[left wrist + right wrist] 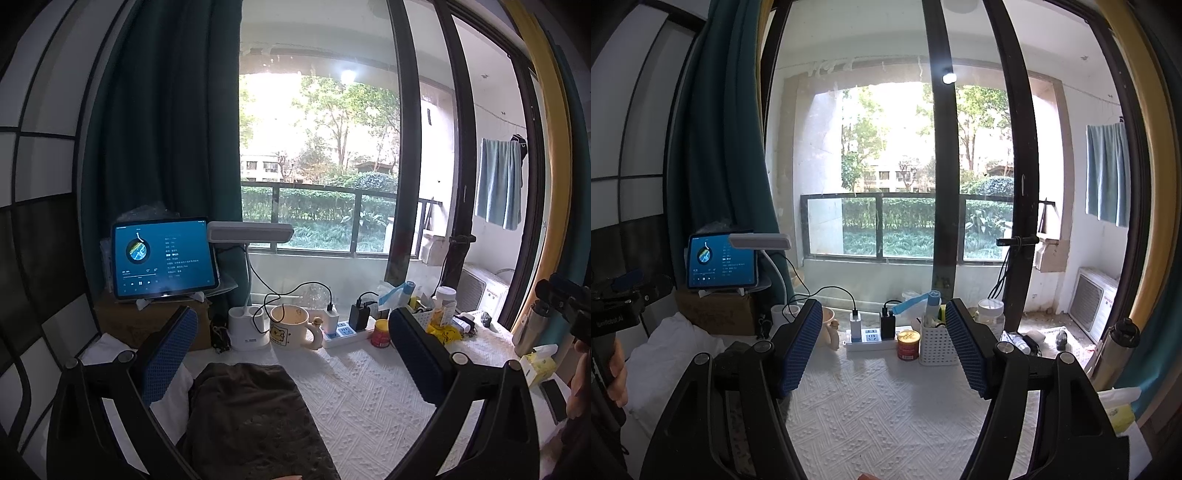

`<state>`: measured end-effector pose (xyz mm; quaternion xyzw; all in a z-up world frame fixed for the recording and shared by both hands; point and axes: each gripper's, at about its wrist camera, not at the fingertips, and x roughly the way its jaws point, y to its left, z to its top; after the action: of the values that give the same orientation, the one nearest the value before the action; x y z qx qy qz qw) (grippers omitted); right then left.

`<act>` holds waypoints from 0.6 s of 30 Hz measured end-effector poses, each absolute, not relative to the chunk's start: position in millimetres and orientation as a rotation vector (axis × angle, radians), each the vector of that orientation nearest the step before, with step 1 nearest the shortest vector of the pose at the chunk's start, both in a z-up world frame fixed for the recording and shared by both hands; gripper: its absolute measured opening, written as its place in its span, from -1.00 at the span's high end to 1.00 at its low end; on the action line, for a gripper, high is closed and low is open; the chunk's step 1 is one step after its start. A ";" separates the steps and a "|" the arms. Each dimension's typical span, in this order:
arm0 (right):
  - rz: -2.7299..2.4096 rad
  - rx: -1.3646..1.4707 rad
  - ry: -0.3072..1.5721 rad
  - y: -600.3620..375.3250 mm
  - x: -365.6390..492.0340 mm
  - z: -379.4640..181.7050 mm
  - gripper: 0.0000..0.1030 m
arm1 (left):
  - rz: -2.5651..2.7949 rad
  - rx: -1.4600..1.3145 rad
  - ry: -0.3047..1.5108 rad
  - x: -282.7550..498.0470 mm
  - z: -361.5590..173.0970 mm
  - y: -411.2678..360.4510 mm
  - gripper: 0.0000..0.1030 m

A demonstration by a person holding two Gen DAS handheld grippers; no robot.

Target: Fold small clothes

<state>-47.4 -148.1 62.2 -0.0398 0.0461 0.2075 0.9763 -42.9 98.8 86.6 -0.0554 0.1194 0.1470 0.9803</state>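
Observation:
A dark brown fleecy garment (pixel 251 417) lies bunched on the white textured cloth (pixel 369 398) covering the table, low in the left wrist view. My left gripper (pixel 291 354) hangs open just above its far edge, blue-padded fingers wide apart, nothing between them. My right gripper (pixel 882 347) is also open and empty, over the bare white cloth (pixel 886 406). A sliver of the dark garment (pixel 737 350) shows behind its left finger. The other gripper (pixel 617 306) appears at the left edge of the right wrist view, held by a hand.
Along the window side stand a tablet (pixel 164 256) on a cardboard box, a white desk lamp (pixel 249 232), a cream mug (pixel 291 326), a power strip (pixel 343 332) with chargers, a red can (pixel 908 344), a white basket (pixel 936 341) and jars. A tissue pack (pixel 537 363) lies right.

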 end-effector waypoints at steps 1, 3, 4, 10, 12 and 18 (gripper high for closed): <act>0.418 -0.082 0.094 -148.1 -47.2 62.2 -0.41 | 0.295 -0.110 0.242 -42.2 86.3 98.2 -0.98; 0.418 -0.083 0.095 -148.5 -46.2 61.5 -0.41 | 0.296 -0.111 0.243 -41.9 86.2 97.7 -0.98; 0.418 -0.083 0.097 -148.7 -45.7 61.5 -0.41 | 0.296 -0.113 0.244 -41.9 86.2 97.8 -0.98; 0.417 -0.080 0.092 -150.9 -45.9 61.7 -0.41 | 0.295 -0.115 0.247 -41.6 85.4 96.3 -0.98; 0.418 -0.080 0.091 -150.8 -46.3 61.3 -0.41 | 0.294 -0.116 0.249 -41.3 85.2 95.9 -0.98; 0.417 -0.082 0.091 -149.8 -45.6 60.8 -0.41 | 0.295 -0.118 0.250 -39.3 84.9 95.7 -0.98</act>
<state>-45.6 -149.8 60.8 -0.0409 0.0453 0.2069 0.9765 -39.3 95.7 84.9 -0.0588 0.1239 0.1463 0.9797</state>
